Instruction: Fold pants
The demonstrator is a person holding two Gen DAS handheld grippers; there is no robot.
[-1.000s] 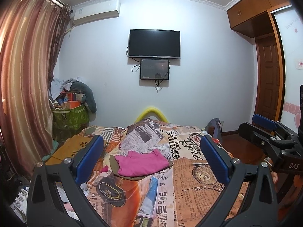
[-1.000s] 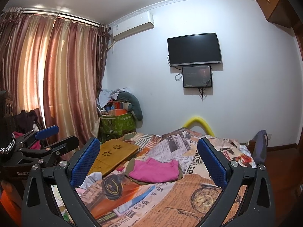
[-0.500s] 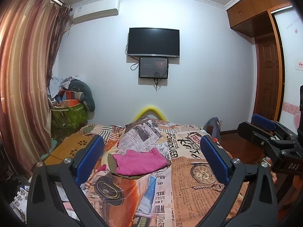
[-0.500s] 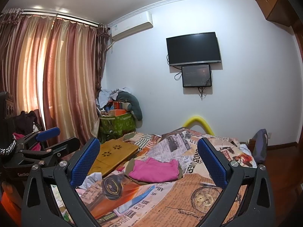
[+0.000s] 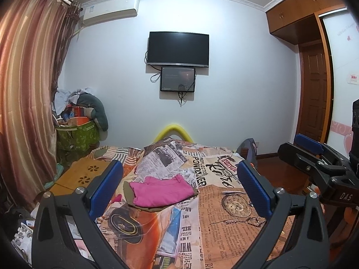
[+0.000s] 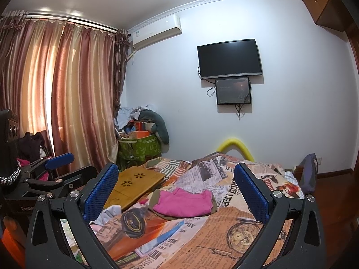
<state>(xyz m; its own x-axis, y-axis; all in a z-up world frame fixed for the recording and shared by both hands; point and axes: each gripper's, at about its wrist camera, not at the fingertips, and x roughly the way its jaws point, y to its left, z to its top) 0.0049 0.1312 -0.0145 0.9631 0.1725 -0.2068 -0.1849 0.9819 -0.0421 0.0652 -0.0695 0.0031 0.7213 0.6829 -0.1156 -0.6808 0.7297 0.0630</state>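
Observation:
Folded pink pants (image 5: 161,191) lie on top of a folded olive garment (image 5: 129,191) in the middle of the bed; they also show in the right wrist view (image 6: 185,202). My left gripper (image 5: 179,187) is open and empty, held above the near part of the bed, well short of the pants. My right gripper (image 6: 176,189) is open and empty, also short of the pants. The right gripper shows at the right edge of the left wrist view (image 5: 314,157), and the left gripper shows at the left edge of the right wrist view (image 6: 56,168).
The bed has a newspaper-print cover (image 5: 224,213). A wooden lap tray (image 6: 134,185) lies on its left side. A green basket piled with clothes (image 5: 77,134) stands by the curtain. A TV (image 5: 178,49) hangs on the far wall. A wooden door (image 5: 314,94) is at the right.
Both grippers have shifted only slightly; the view has tilted a little. The pants have not moved and both grippers stay open.

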